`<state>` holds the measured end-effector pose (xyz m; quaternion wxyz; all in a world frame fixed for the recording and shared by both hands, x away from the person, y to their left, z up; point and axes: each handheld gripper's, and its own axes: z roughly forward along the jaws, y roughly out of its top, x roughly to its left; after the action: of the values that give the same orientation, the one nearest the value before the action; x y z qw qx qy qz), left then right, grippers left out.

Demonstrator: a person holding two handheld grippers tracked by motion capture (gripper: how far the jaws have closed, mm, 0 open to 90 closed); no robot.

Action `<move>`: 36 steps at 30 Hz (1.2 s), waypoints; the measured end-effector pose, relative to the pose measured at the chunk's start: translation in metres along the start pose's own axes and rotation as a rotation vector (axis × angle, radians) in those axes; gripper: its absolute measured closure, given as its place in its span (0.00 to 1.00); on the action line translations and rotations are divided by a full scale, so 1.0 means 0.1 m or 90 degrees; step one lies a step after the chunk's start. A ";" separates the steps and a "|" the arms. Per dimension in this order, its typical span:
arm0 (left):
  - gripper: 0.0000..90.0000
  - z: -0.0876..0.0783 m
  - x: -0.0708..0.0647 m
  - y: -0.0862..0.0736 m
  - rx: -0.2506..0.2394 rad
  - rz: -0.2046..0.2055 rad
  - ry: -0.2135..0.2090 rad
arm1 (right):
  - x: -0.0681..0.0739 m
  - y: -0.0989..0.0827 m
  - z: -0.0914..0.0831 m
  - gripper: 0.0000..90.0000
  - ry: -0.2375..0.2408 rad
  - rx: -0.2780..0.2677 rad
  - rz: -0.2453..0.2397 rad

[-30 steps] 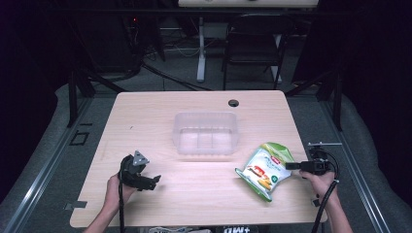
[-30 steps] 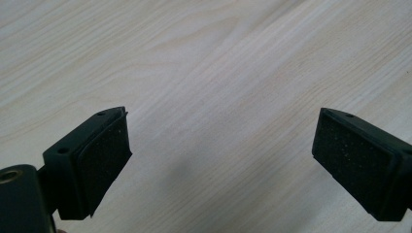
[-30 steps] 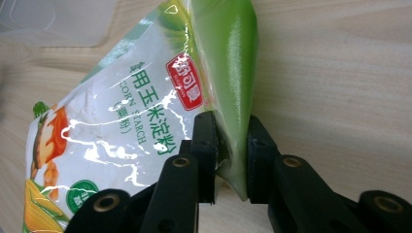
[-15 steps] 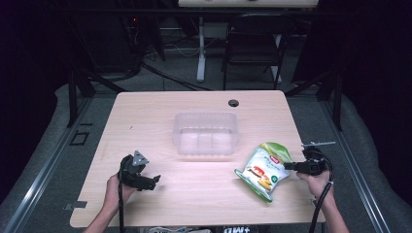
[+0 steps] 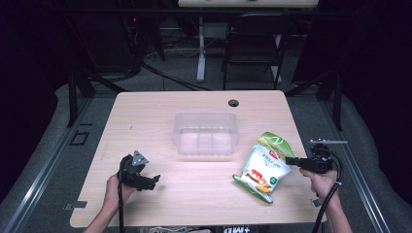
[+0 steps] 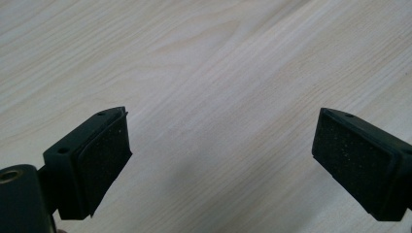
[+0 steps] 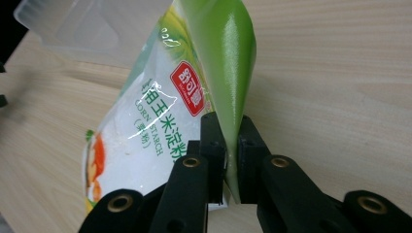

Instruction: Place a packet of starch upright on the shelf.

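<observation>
Right tongs (image 7: 226, 145) clamped on starch bag (image 7: 160, 116) edge

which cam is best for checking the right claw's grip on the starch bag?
Right gripper view: the right claw is seen up close, its jaws pinching the starch bag at its green edge. The high view shows the bag whole but small, the pinch unclear. The left gripper view shows bare table.

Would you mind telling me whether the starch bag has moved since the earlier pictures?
Yes. The starch bag, pinched by the right gripper, has tipped up and edged closer to the clear plastic container.
</observation>
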<state>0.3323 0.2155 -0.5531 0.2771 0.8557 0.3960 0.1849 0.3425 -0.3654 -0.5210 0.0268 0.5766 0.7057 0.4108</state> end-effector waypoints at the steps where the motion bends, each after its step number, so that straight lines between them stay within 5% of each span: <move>1: 0.07 0.00 0.00 0.00 0.000 0.000 0.000 | 0.00 0.00 0.00 0.94 0.000 0.000 0.000; 21: 0.07 -0.01 0.01 -0.01 -0.002 -0.002 0.005 | 0.55 0.13 -0.32 0.96 0.044 -0.039 -0.078; 36: 0.07 0.00 0.01 -0.01 -0.001 -0.006 0.001 | 0.79 0.16 -0.42 0.98 0.101 -0.069 -0.084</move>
<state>0.3324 0.2166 -0.5537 0.2786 0.8534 0.3999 0.1847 0.3072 -0.3224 -0.4491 0.0285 0.4923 0.7188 0.4901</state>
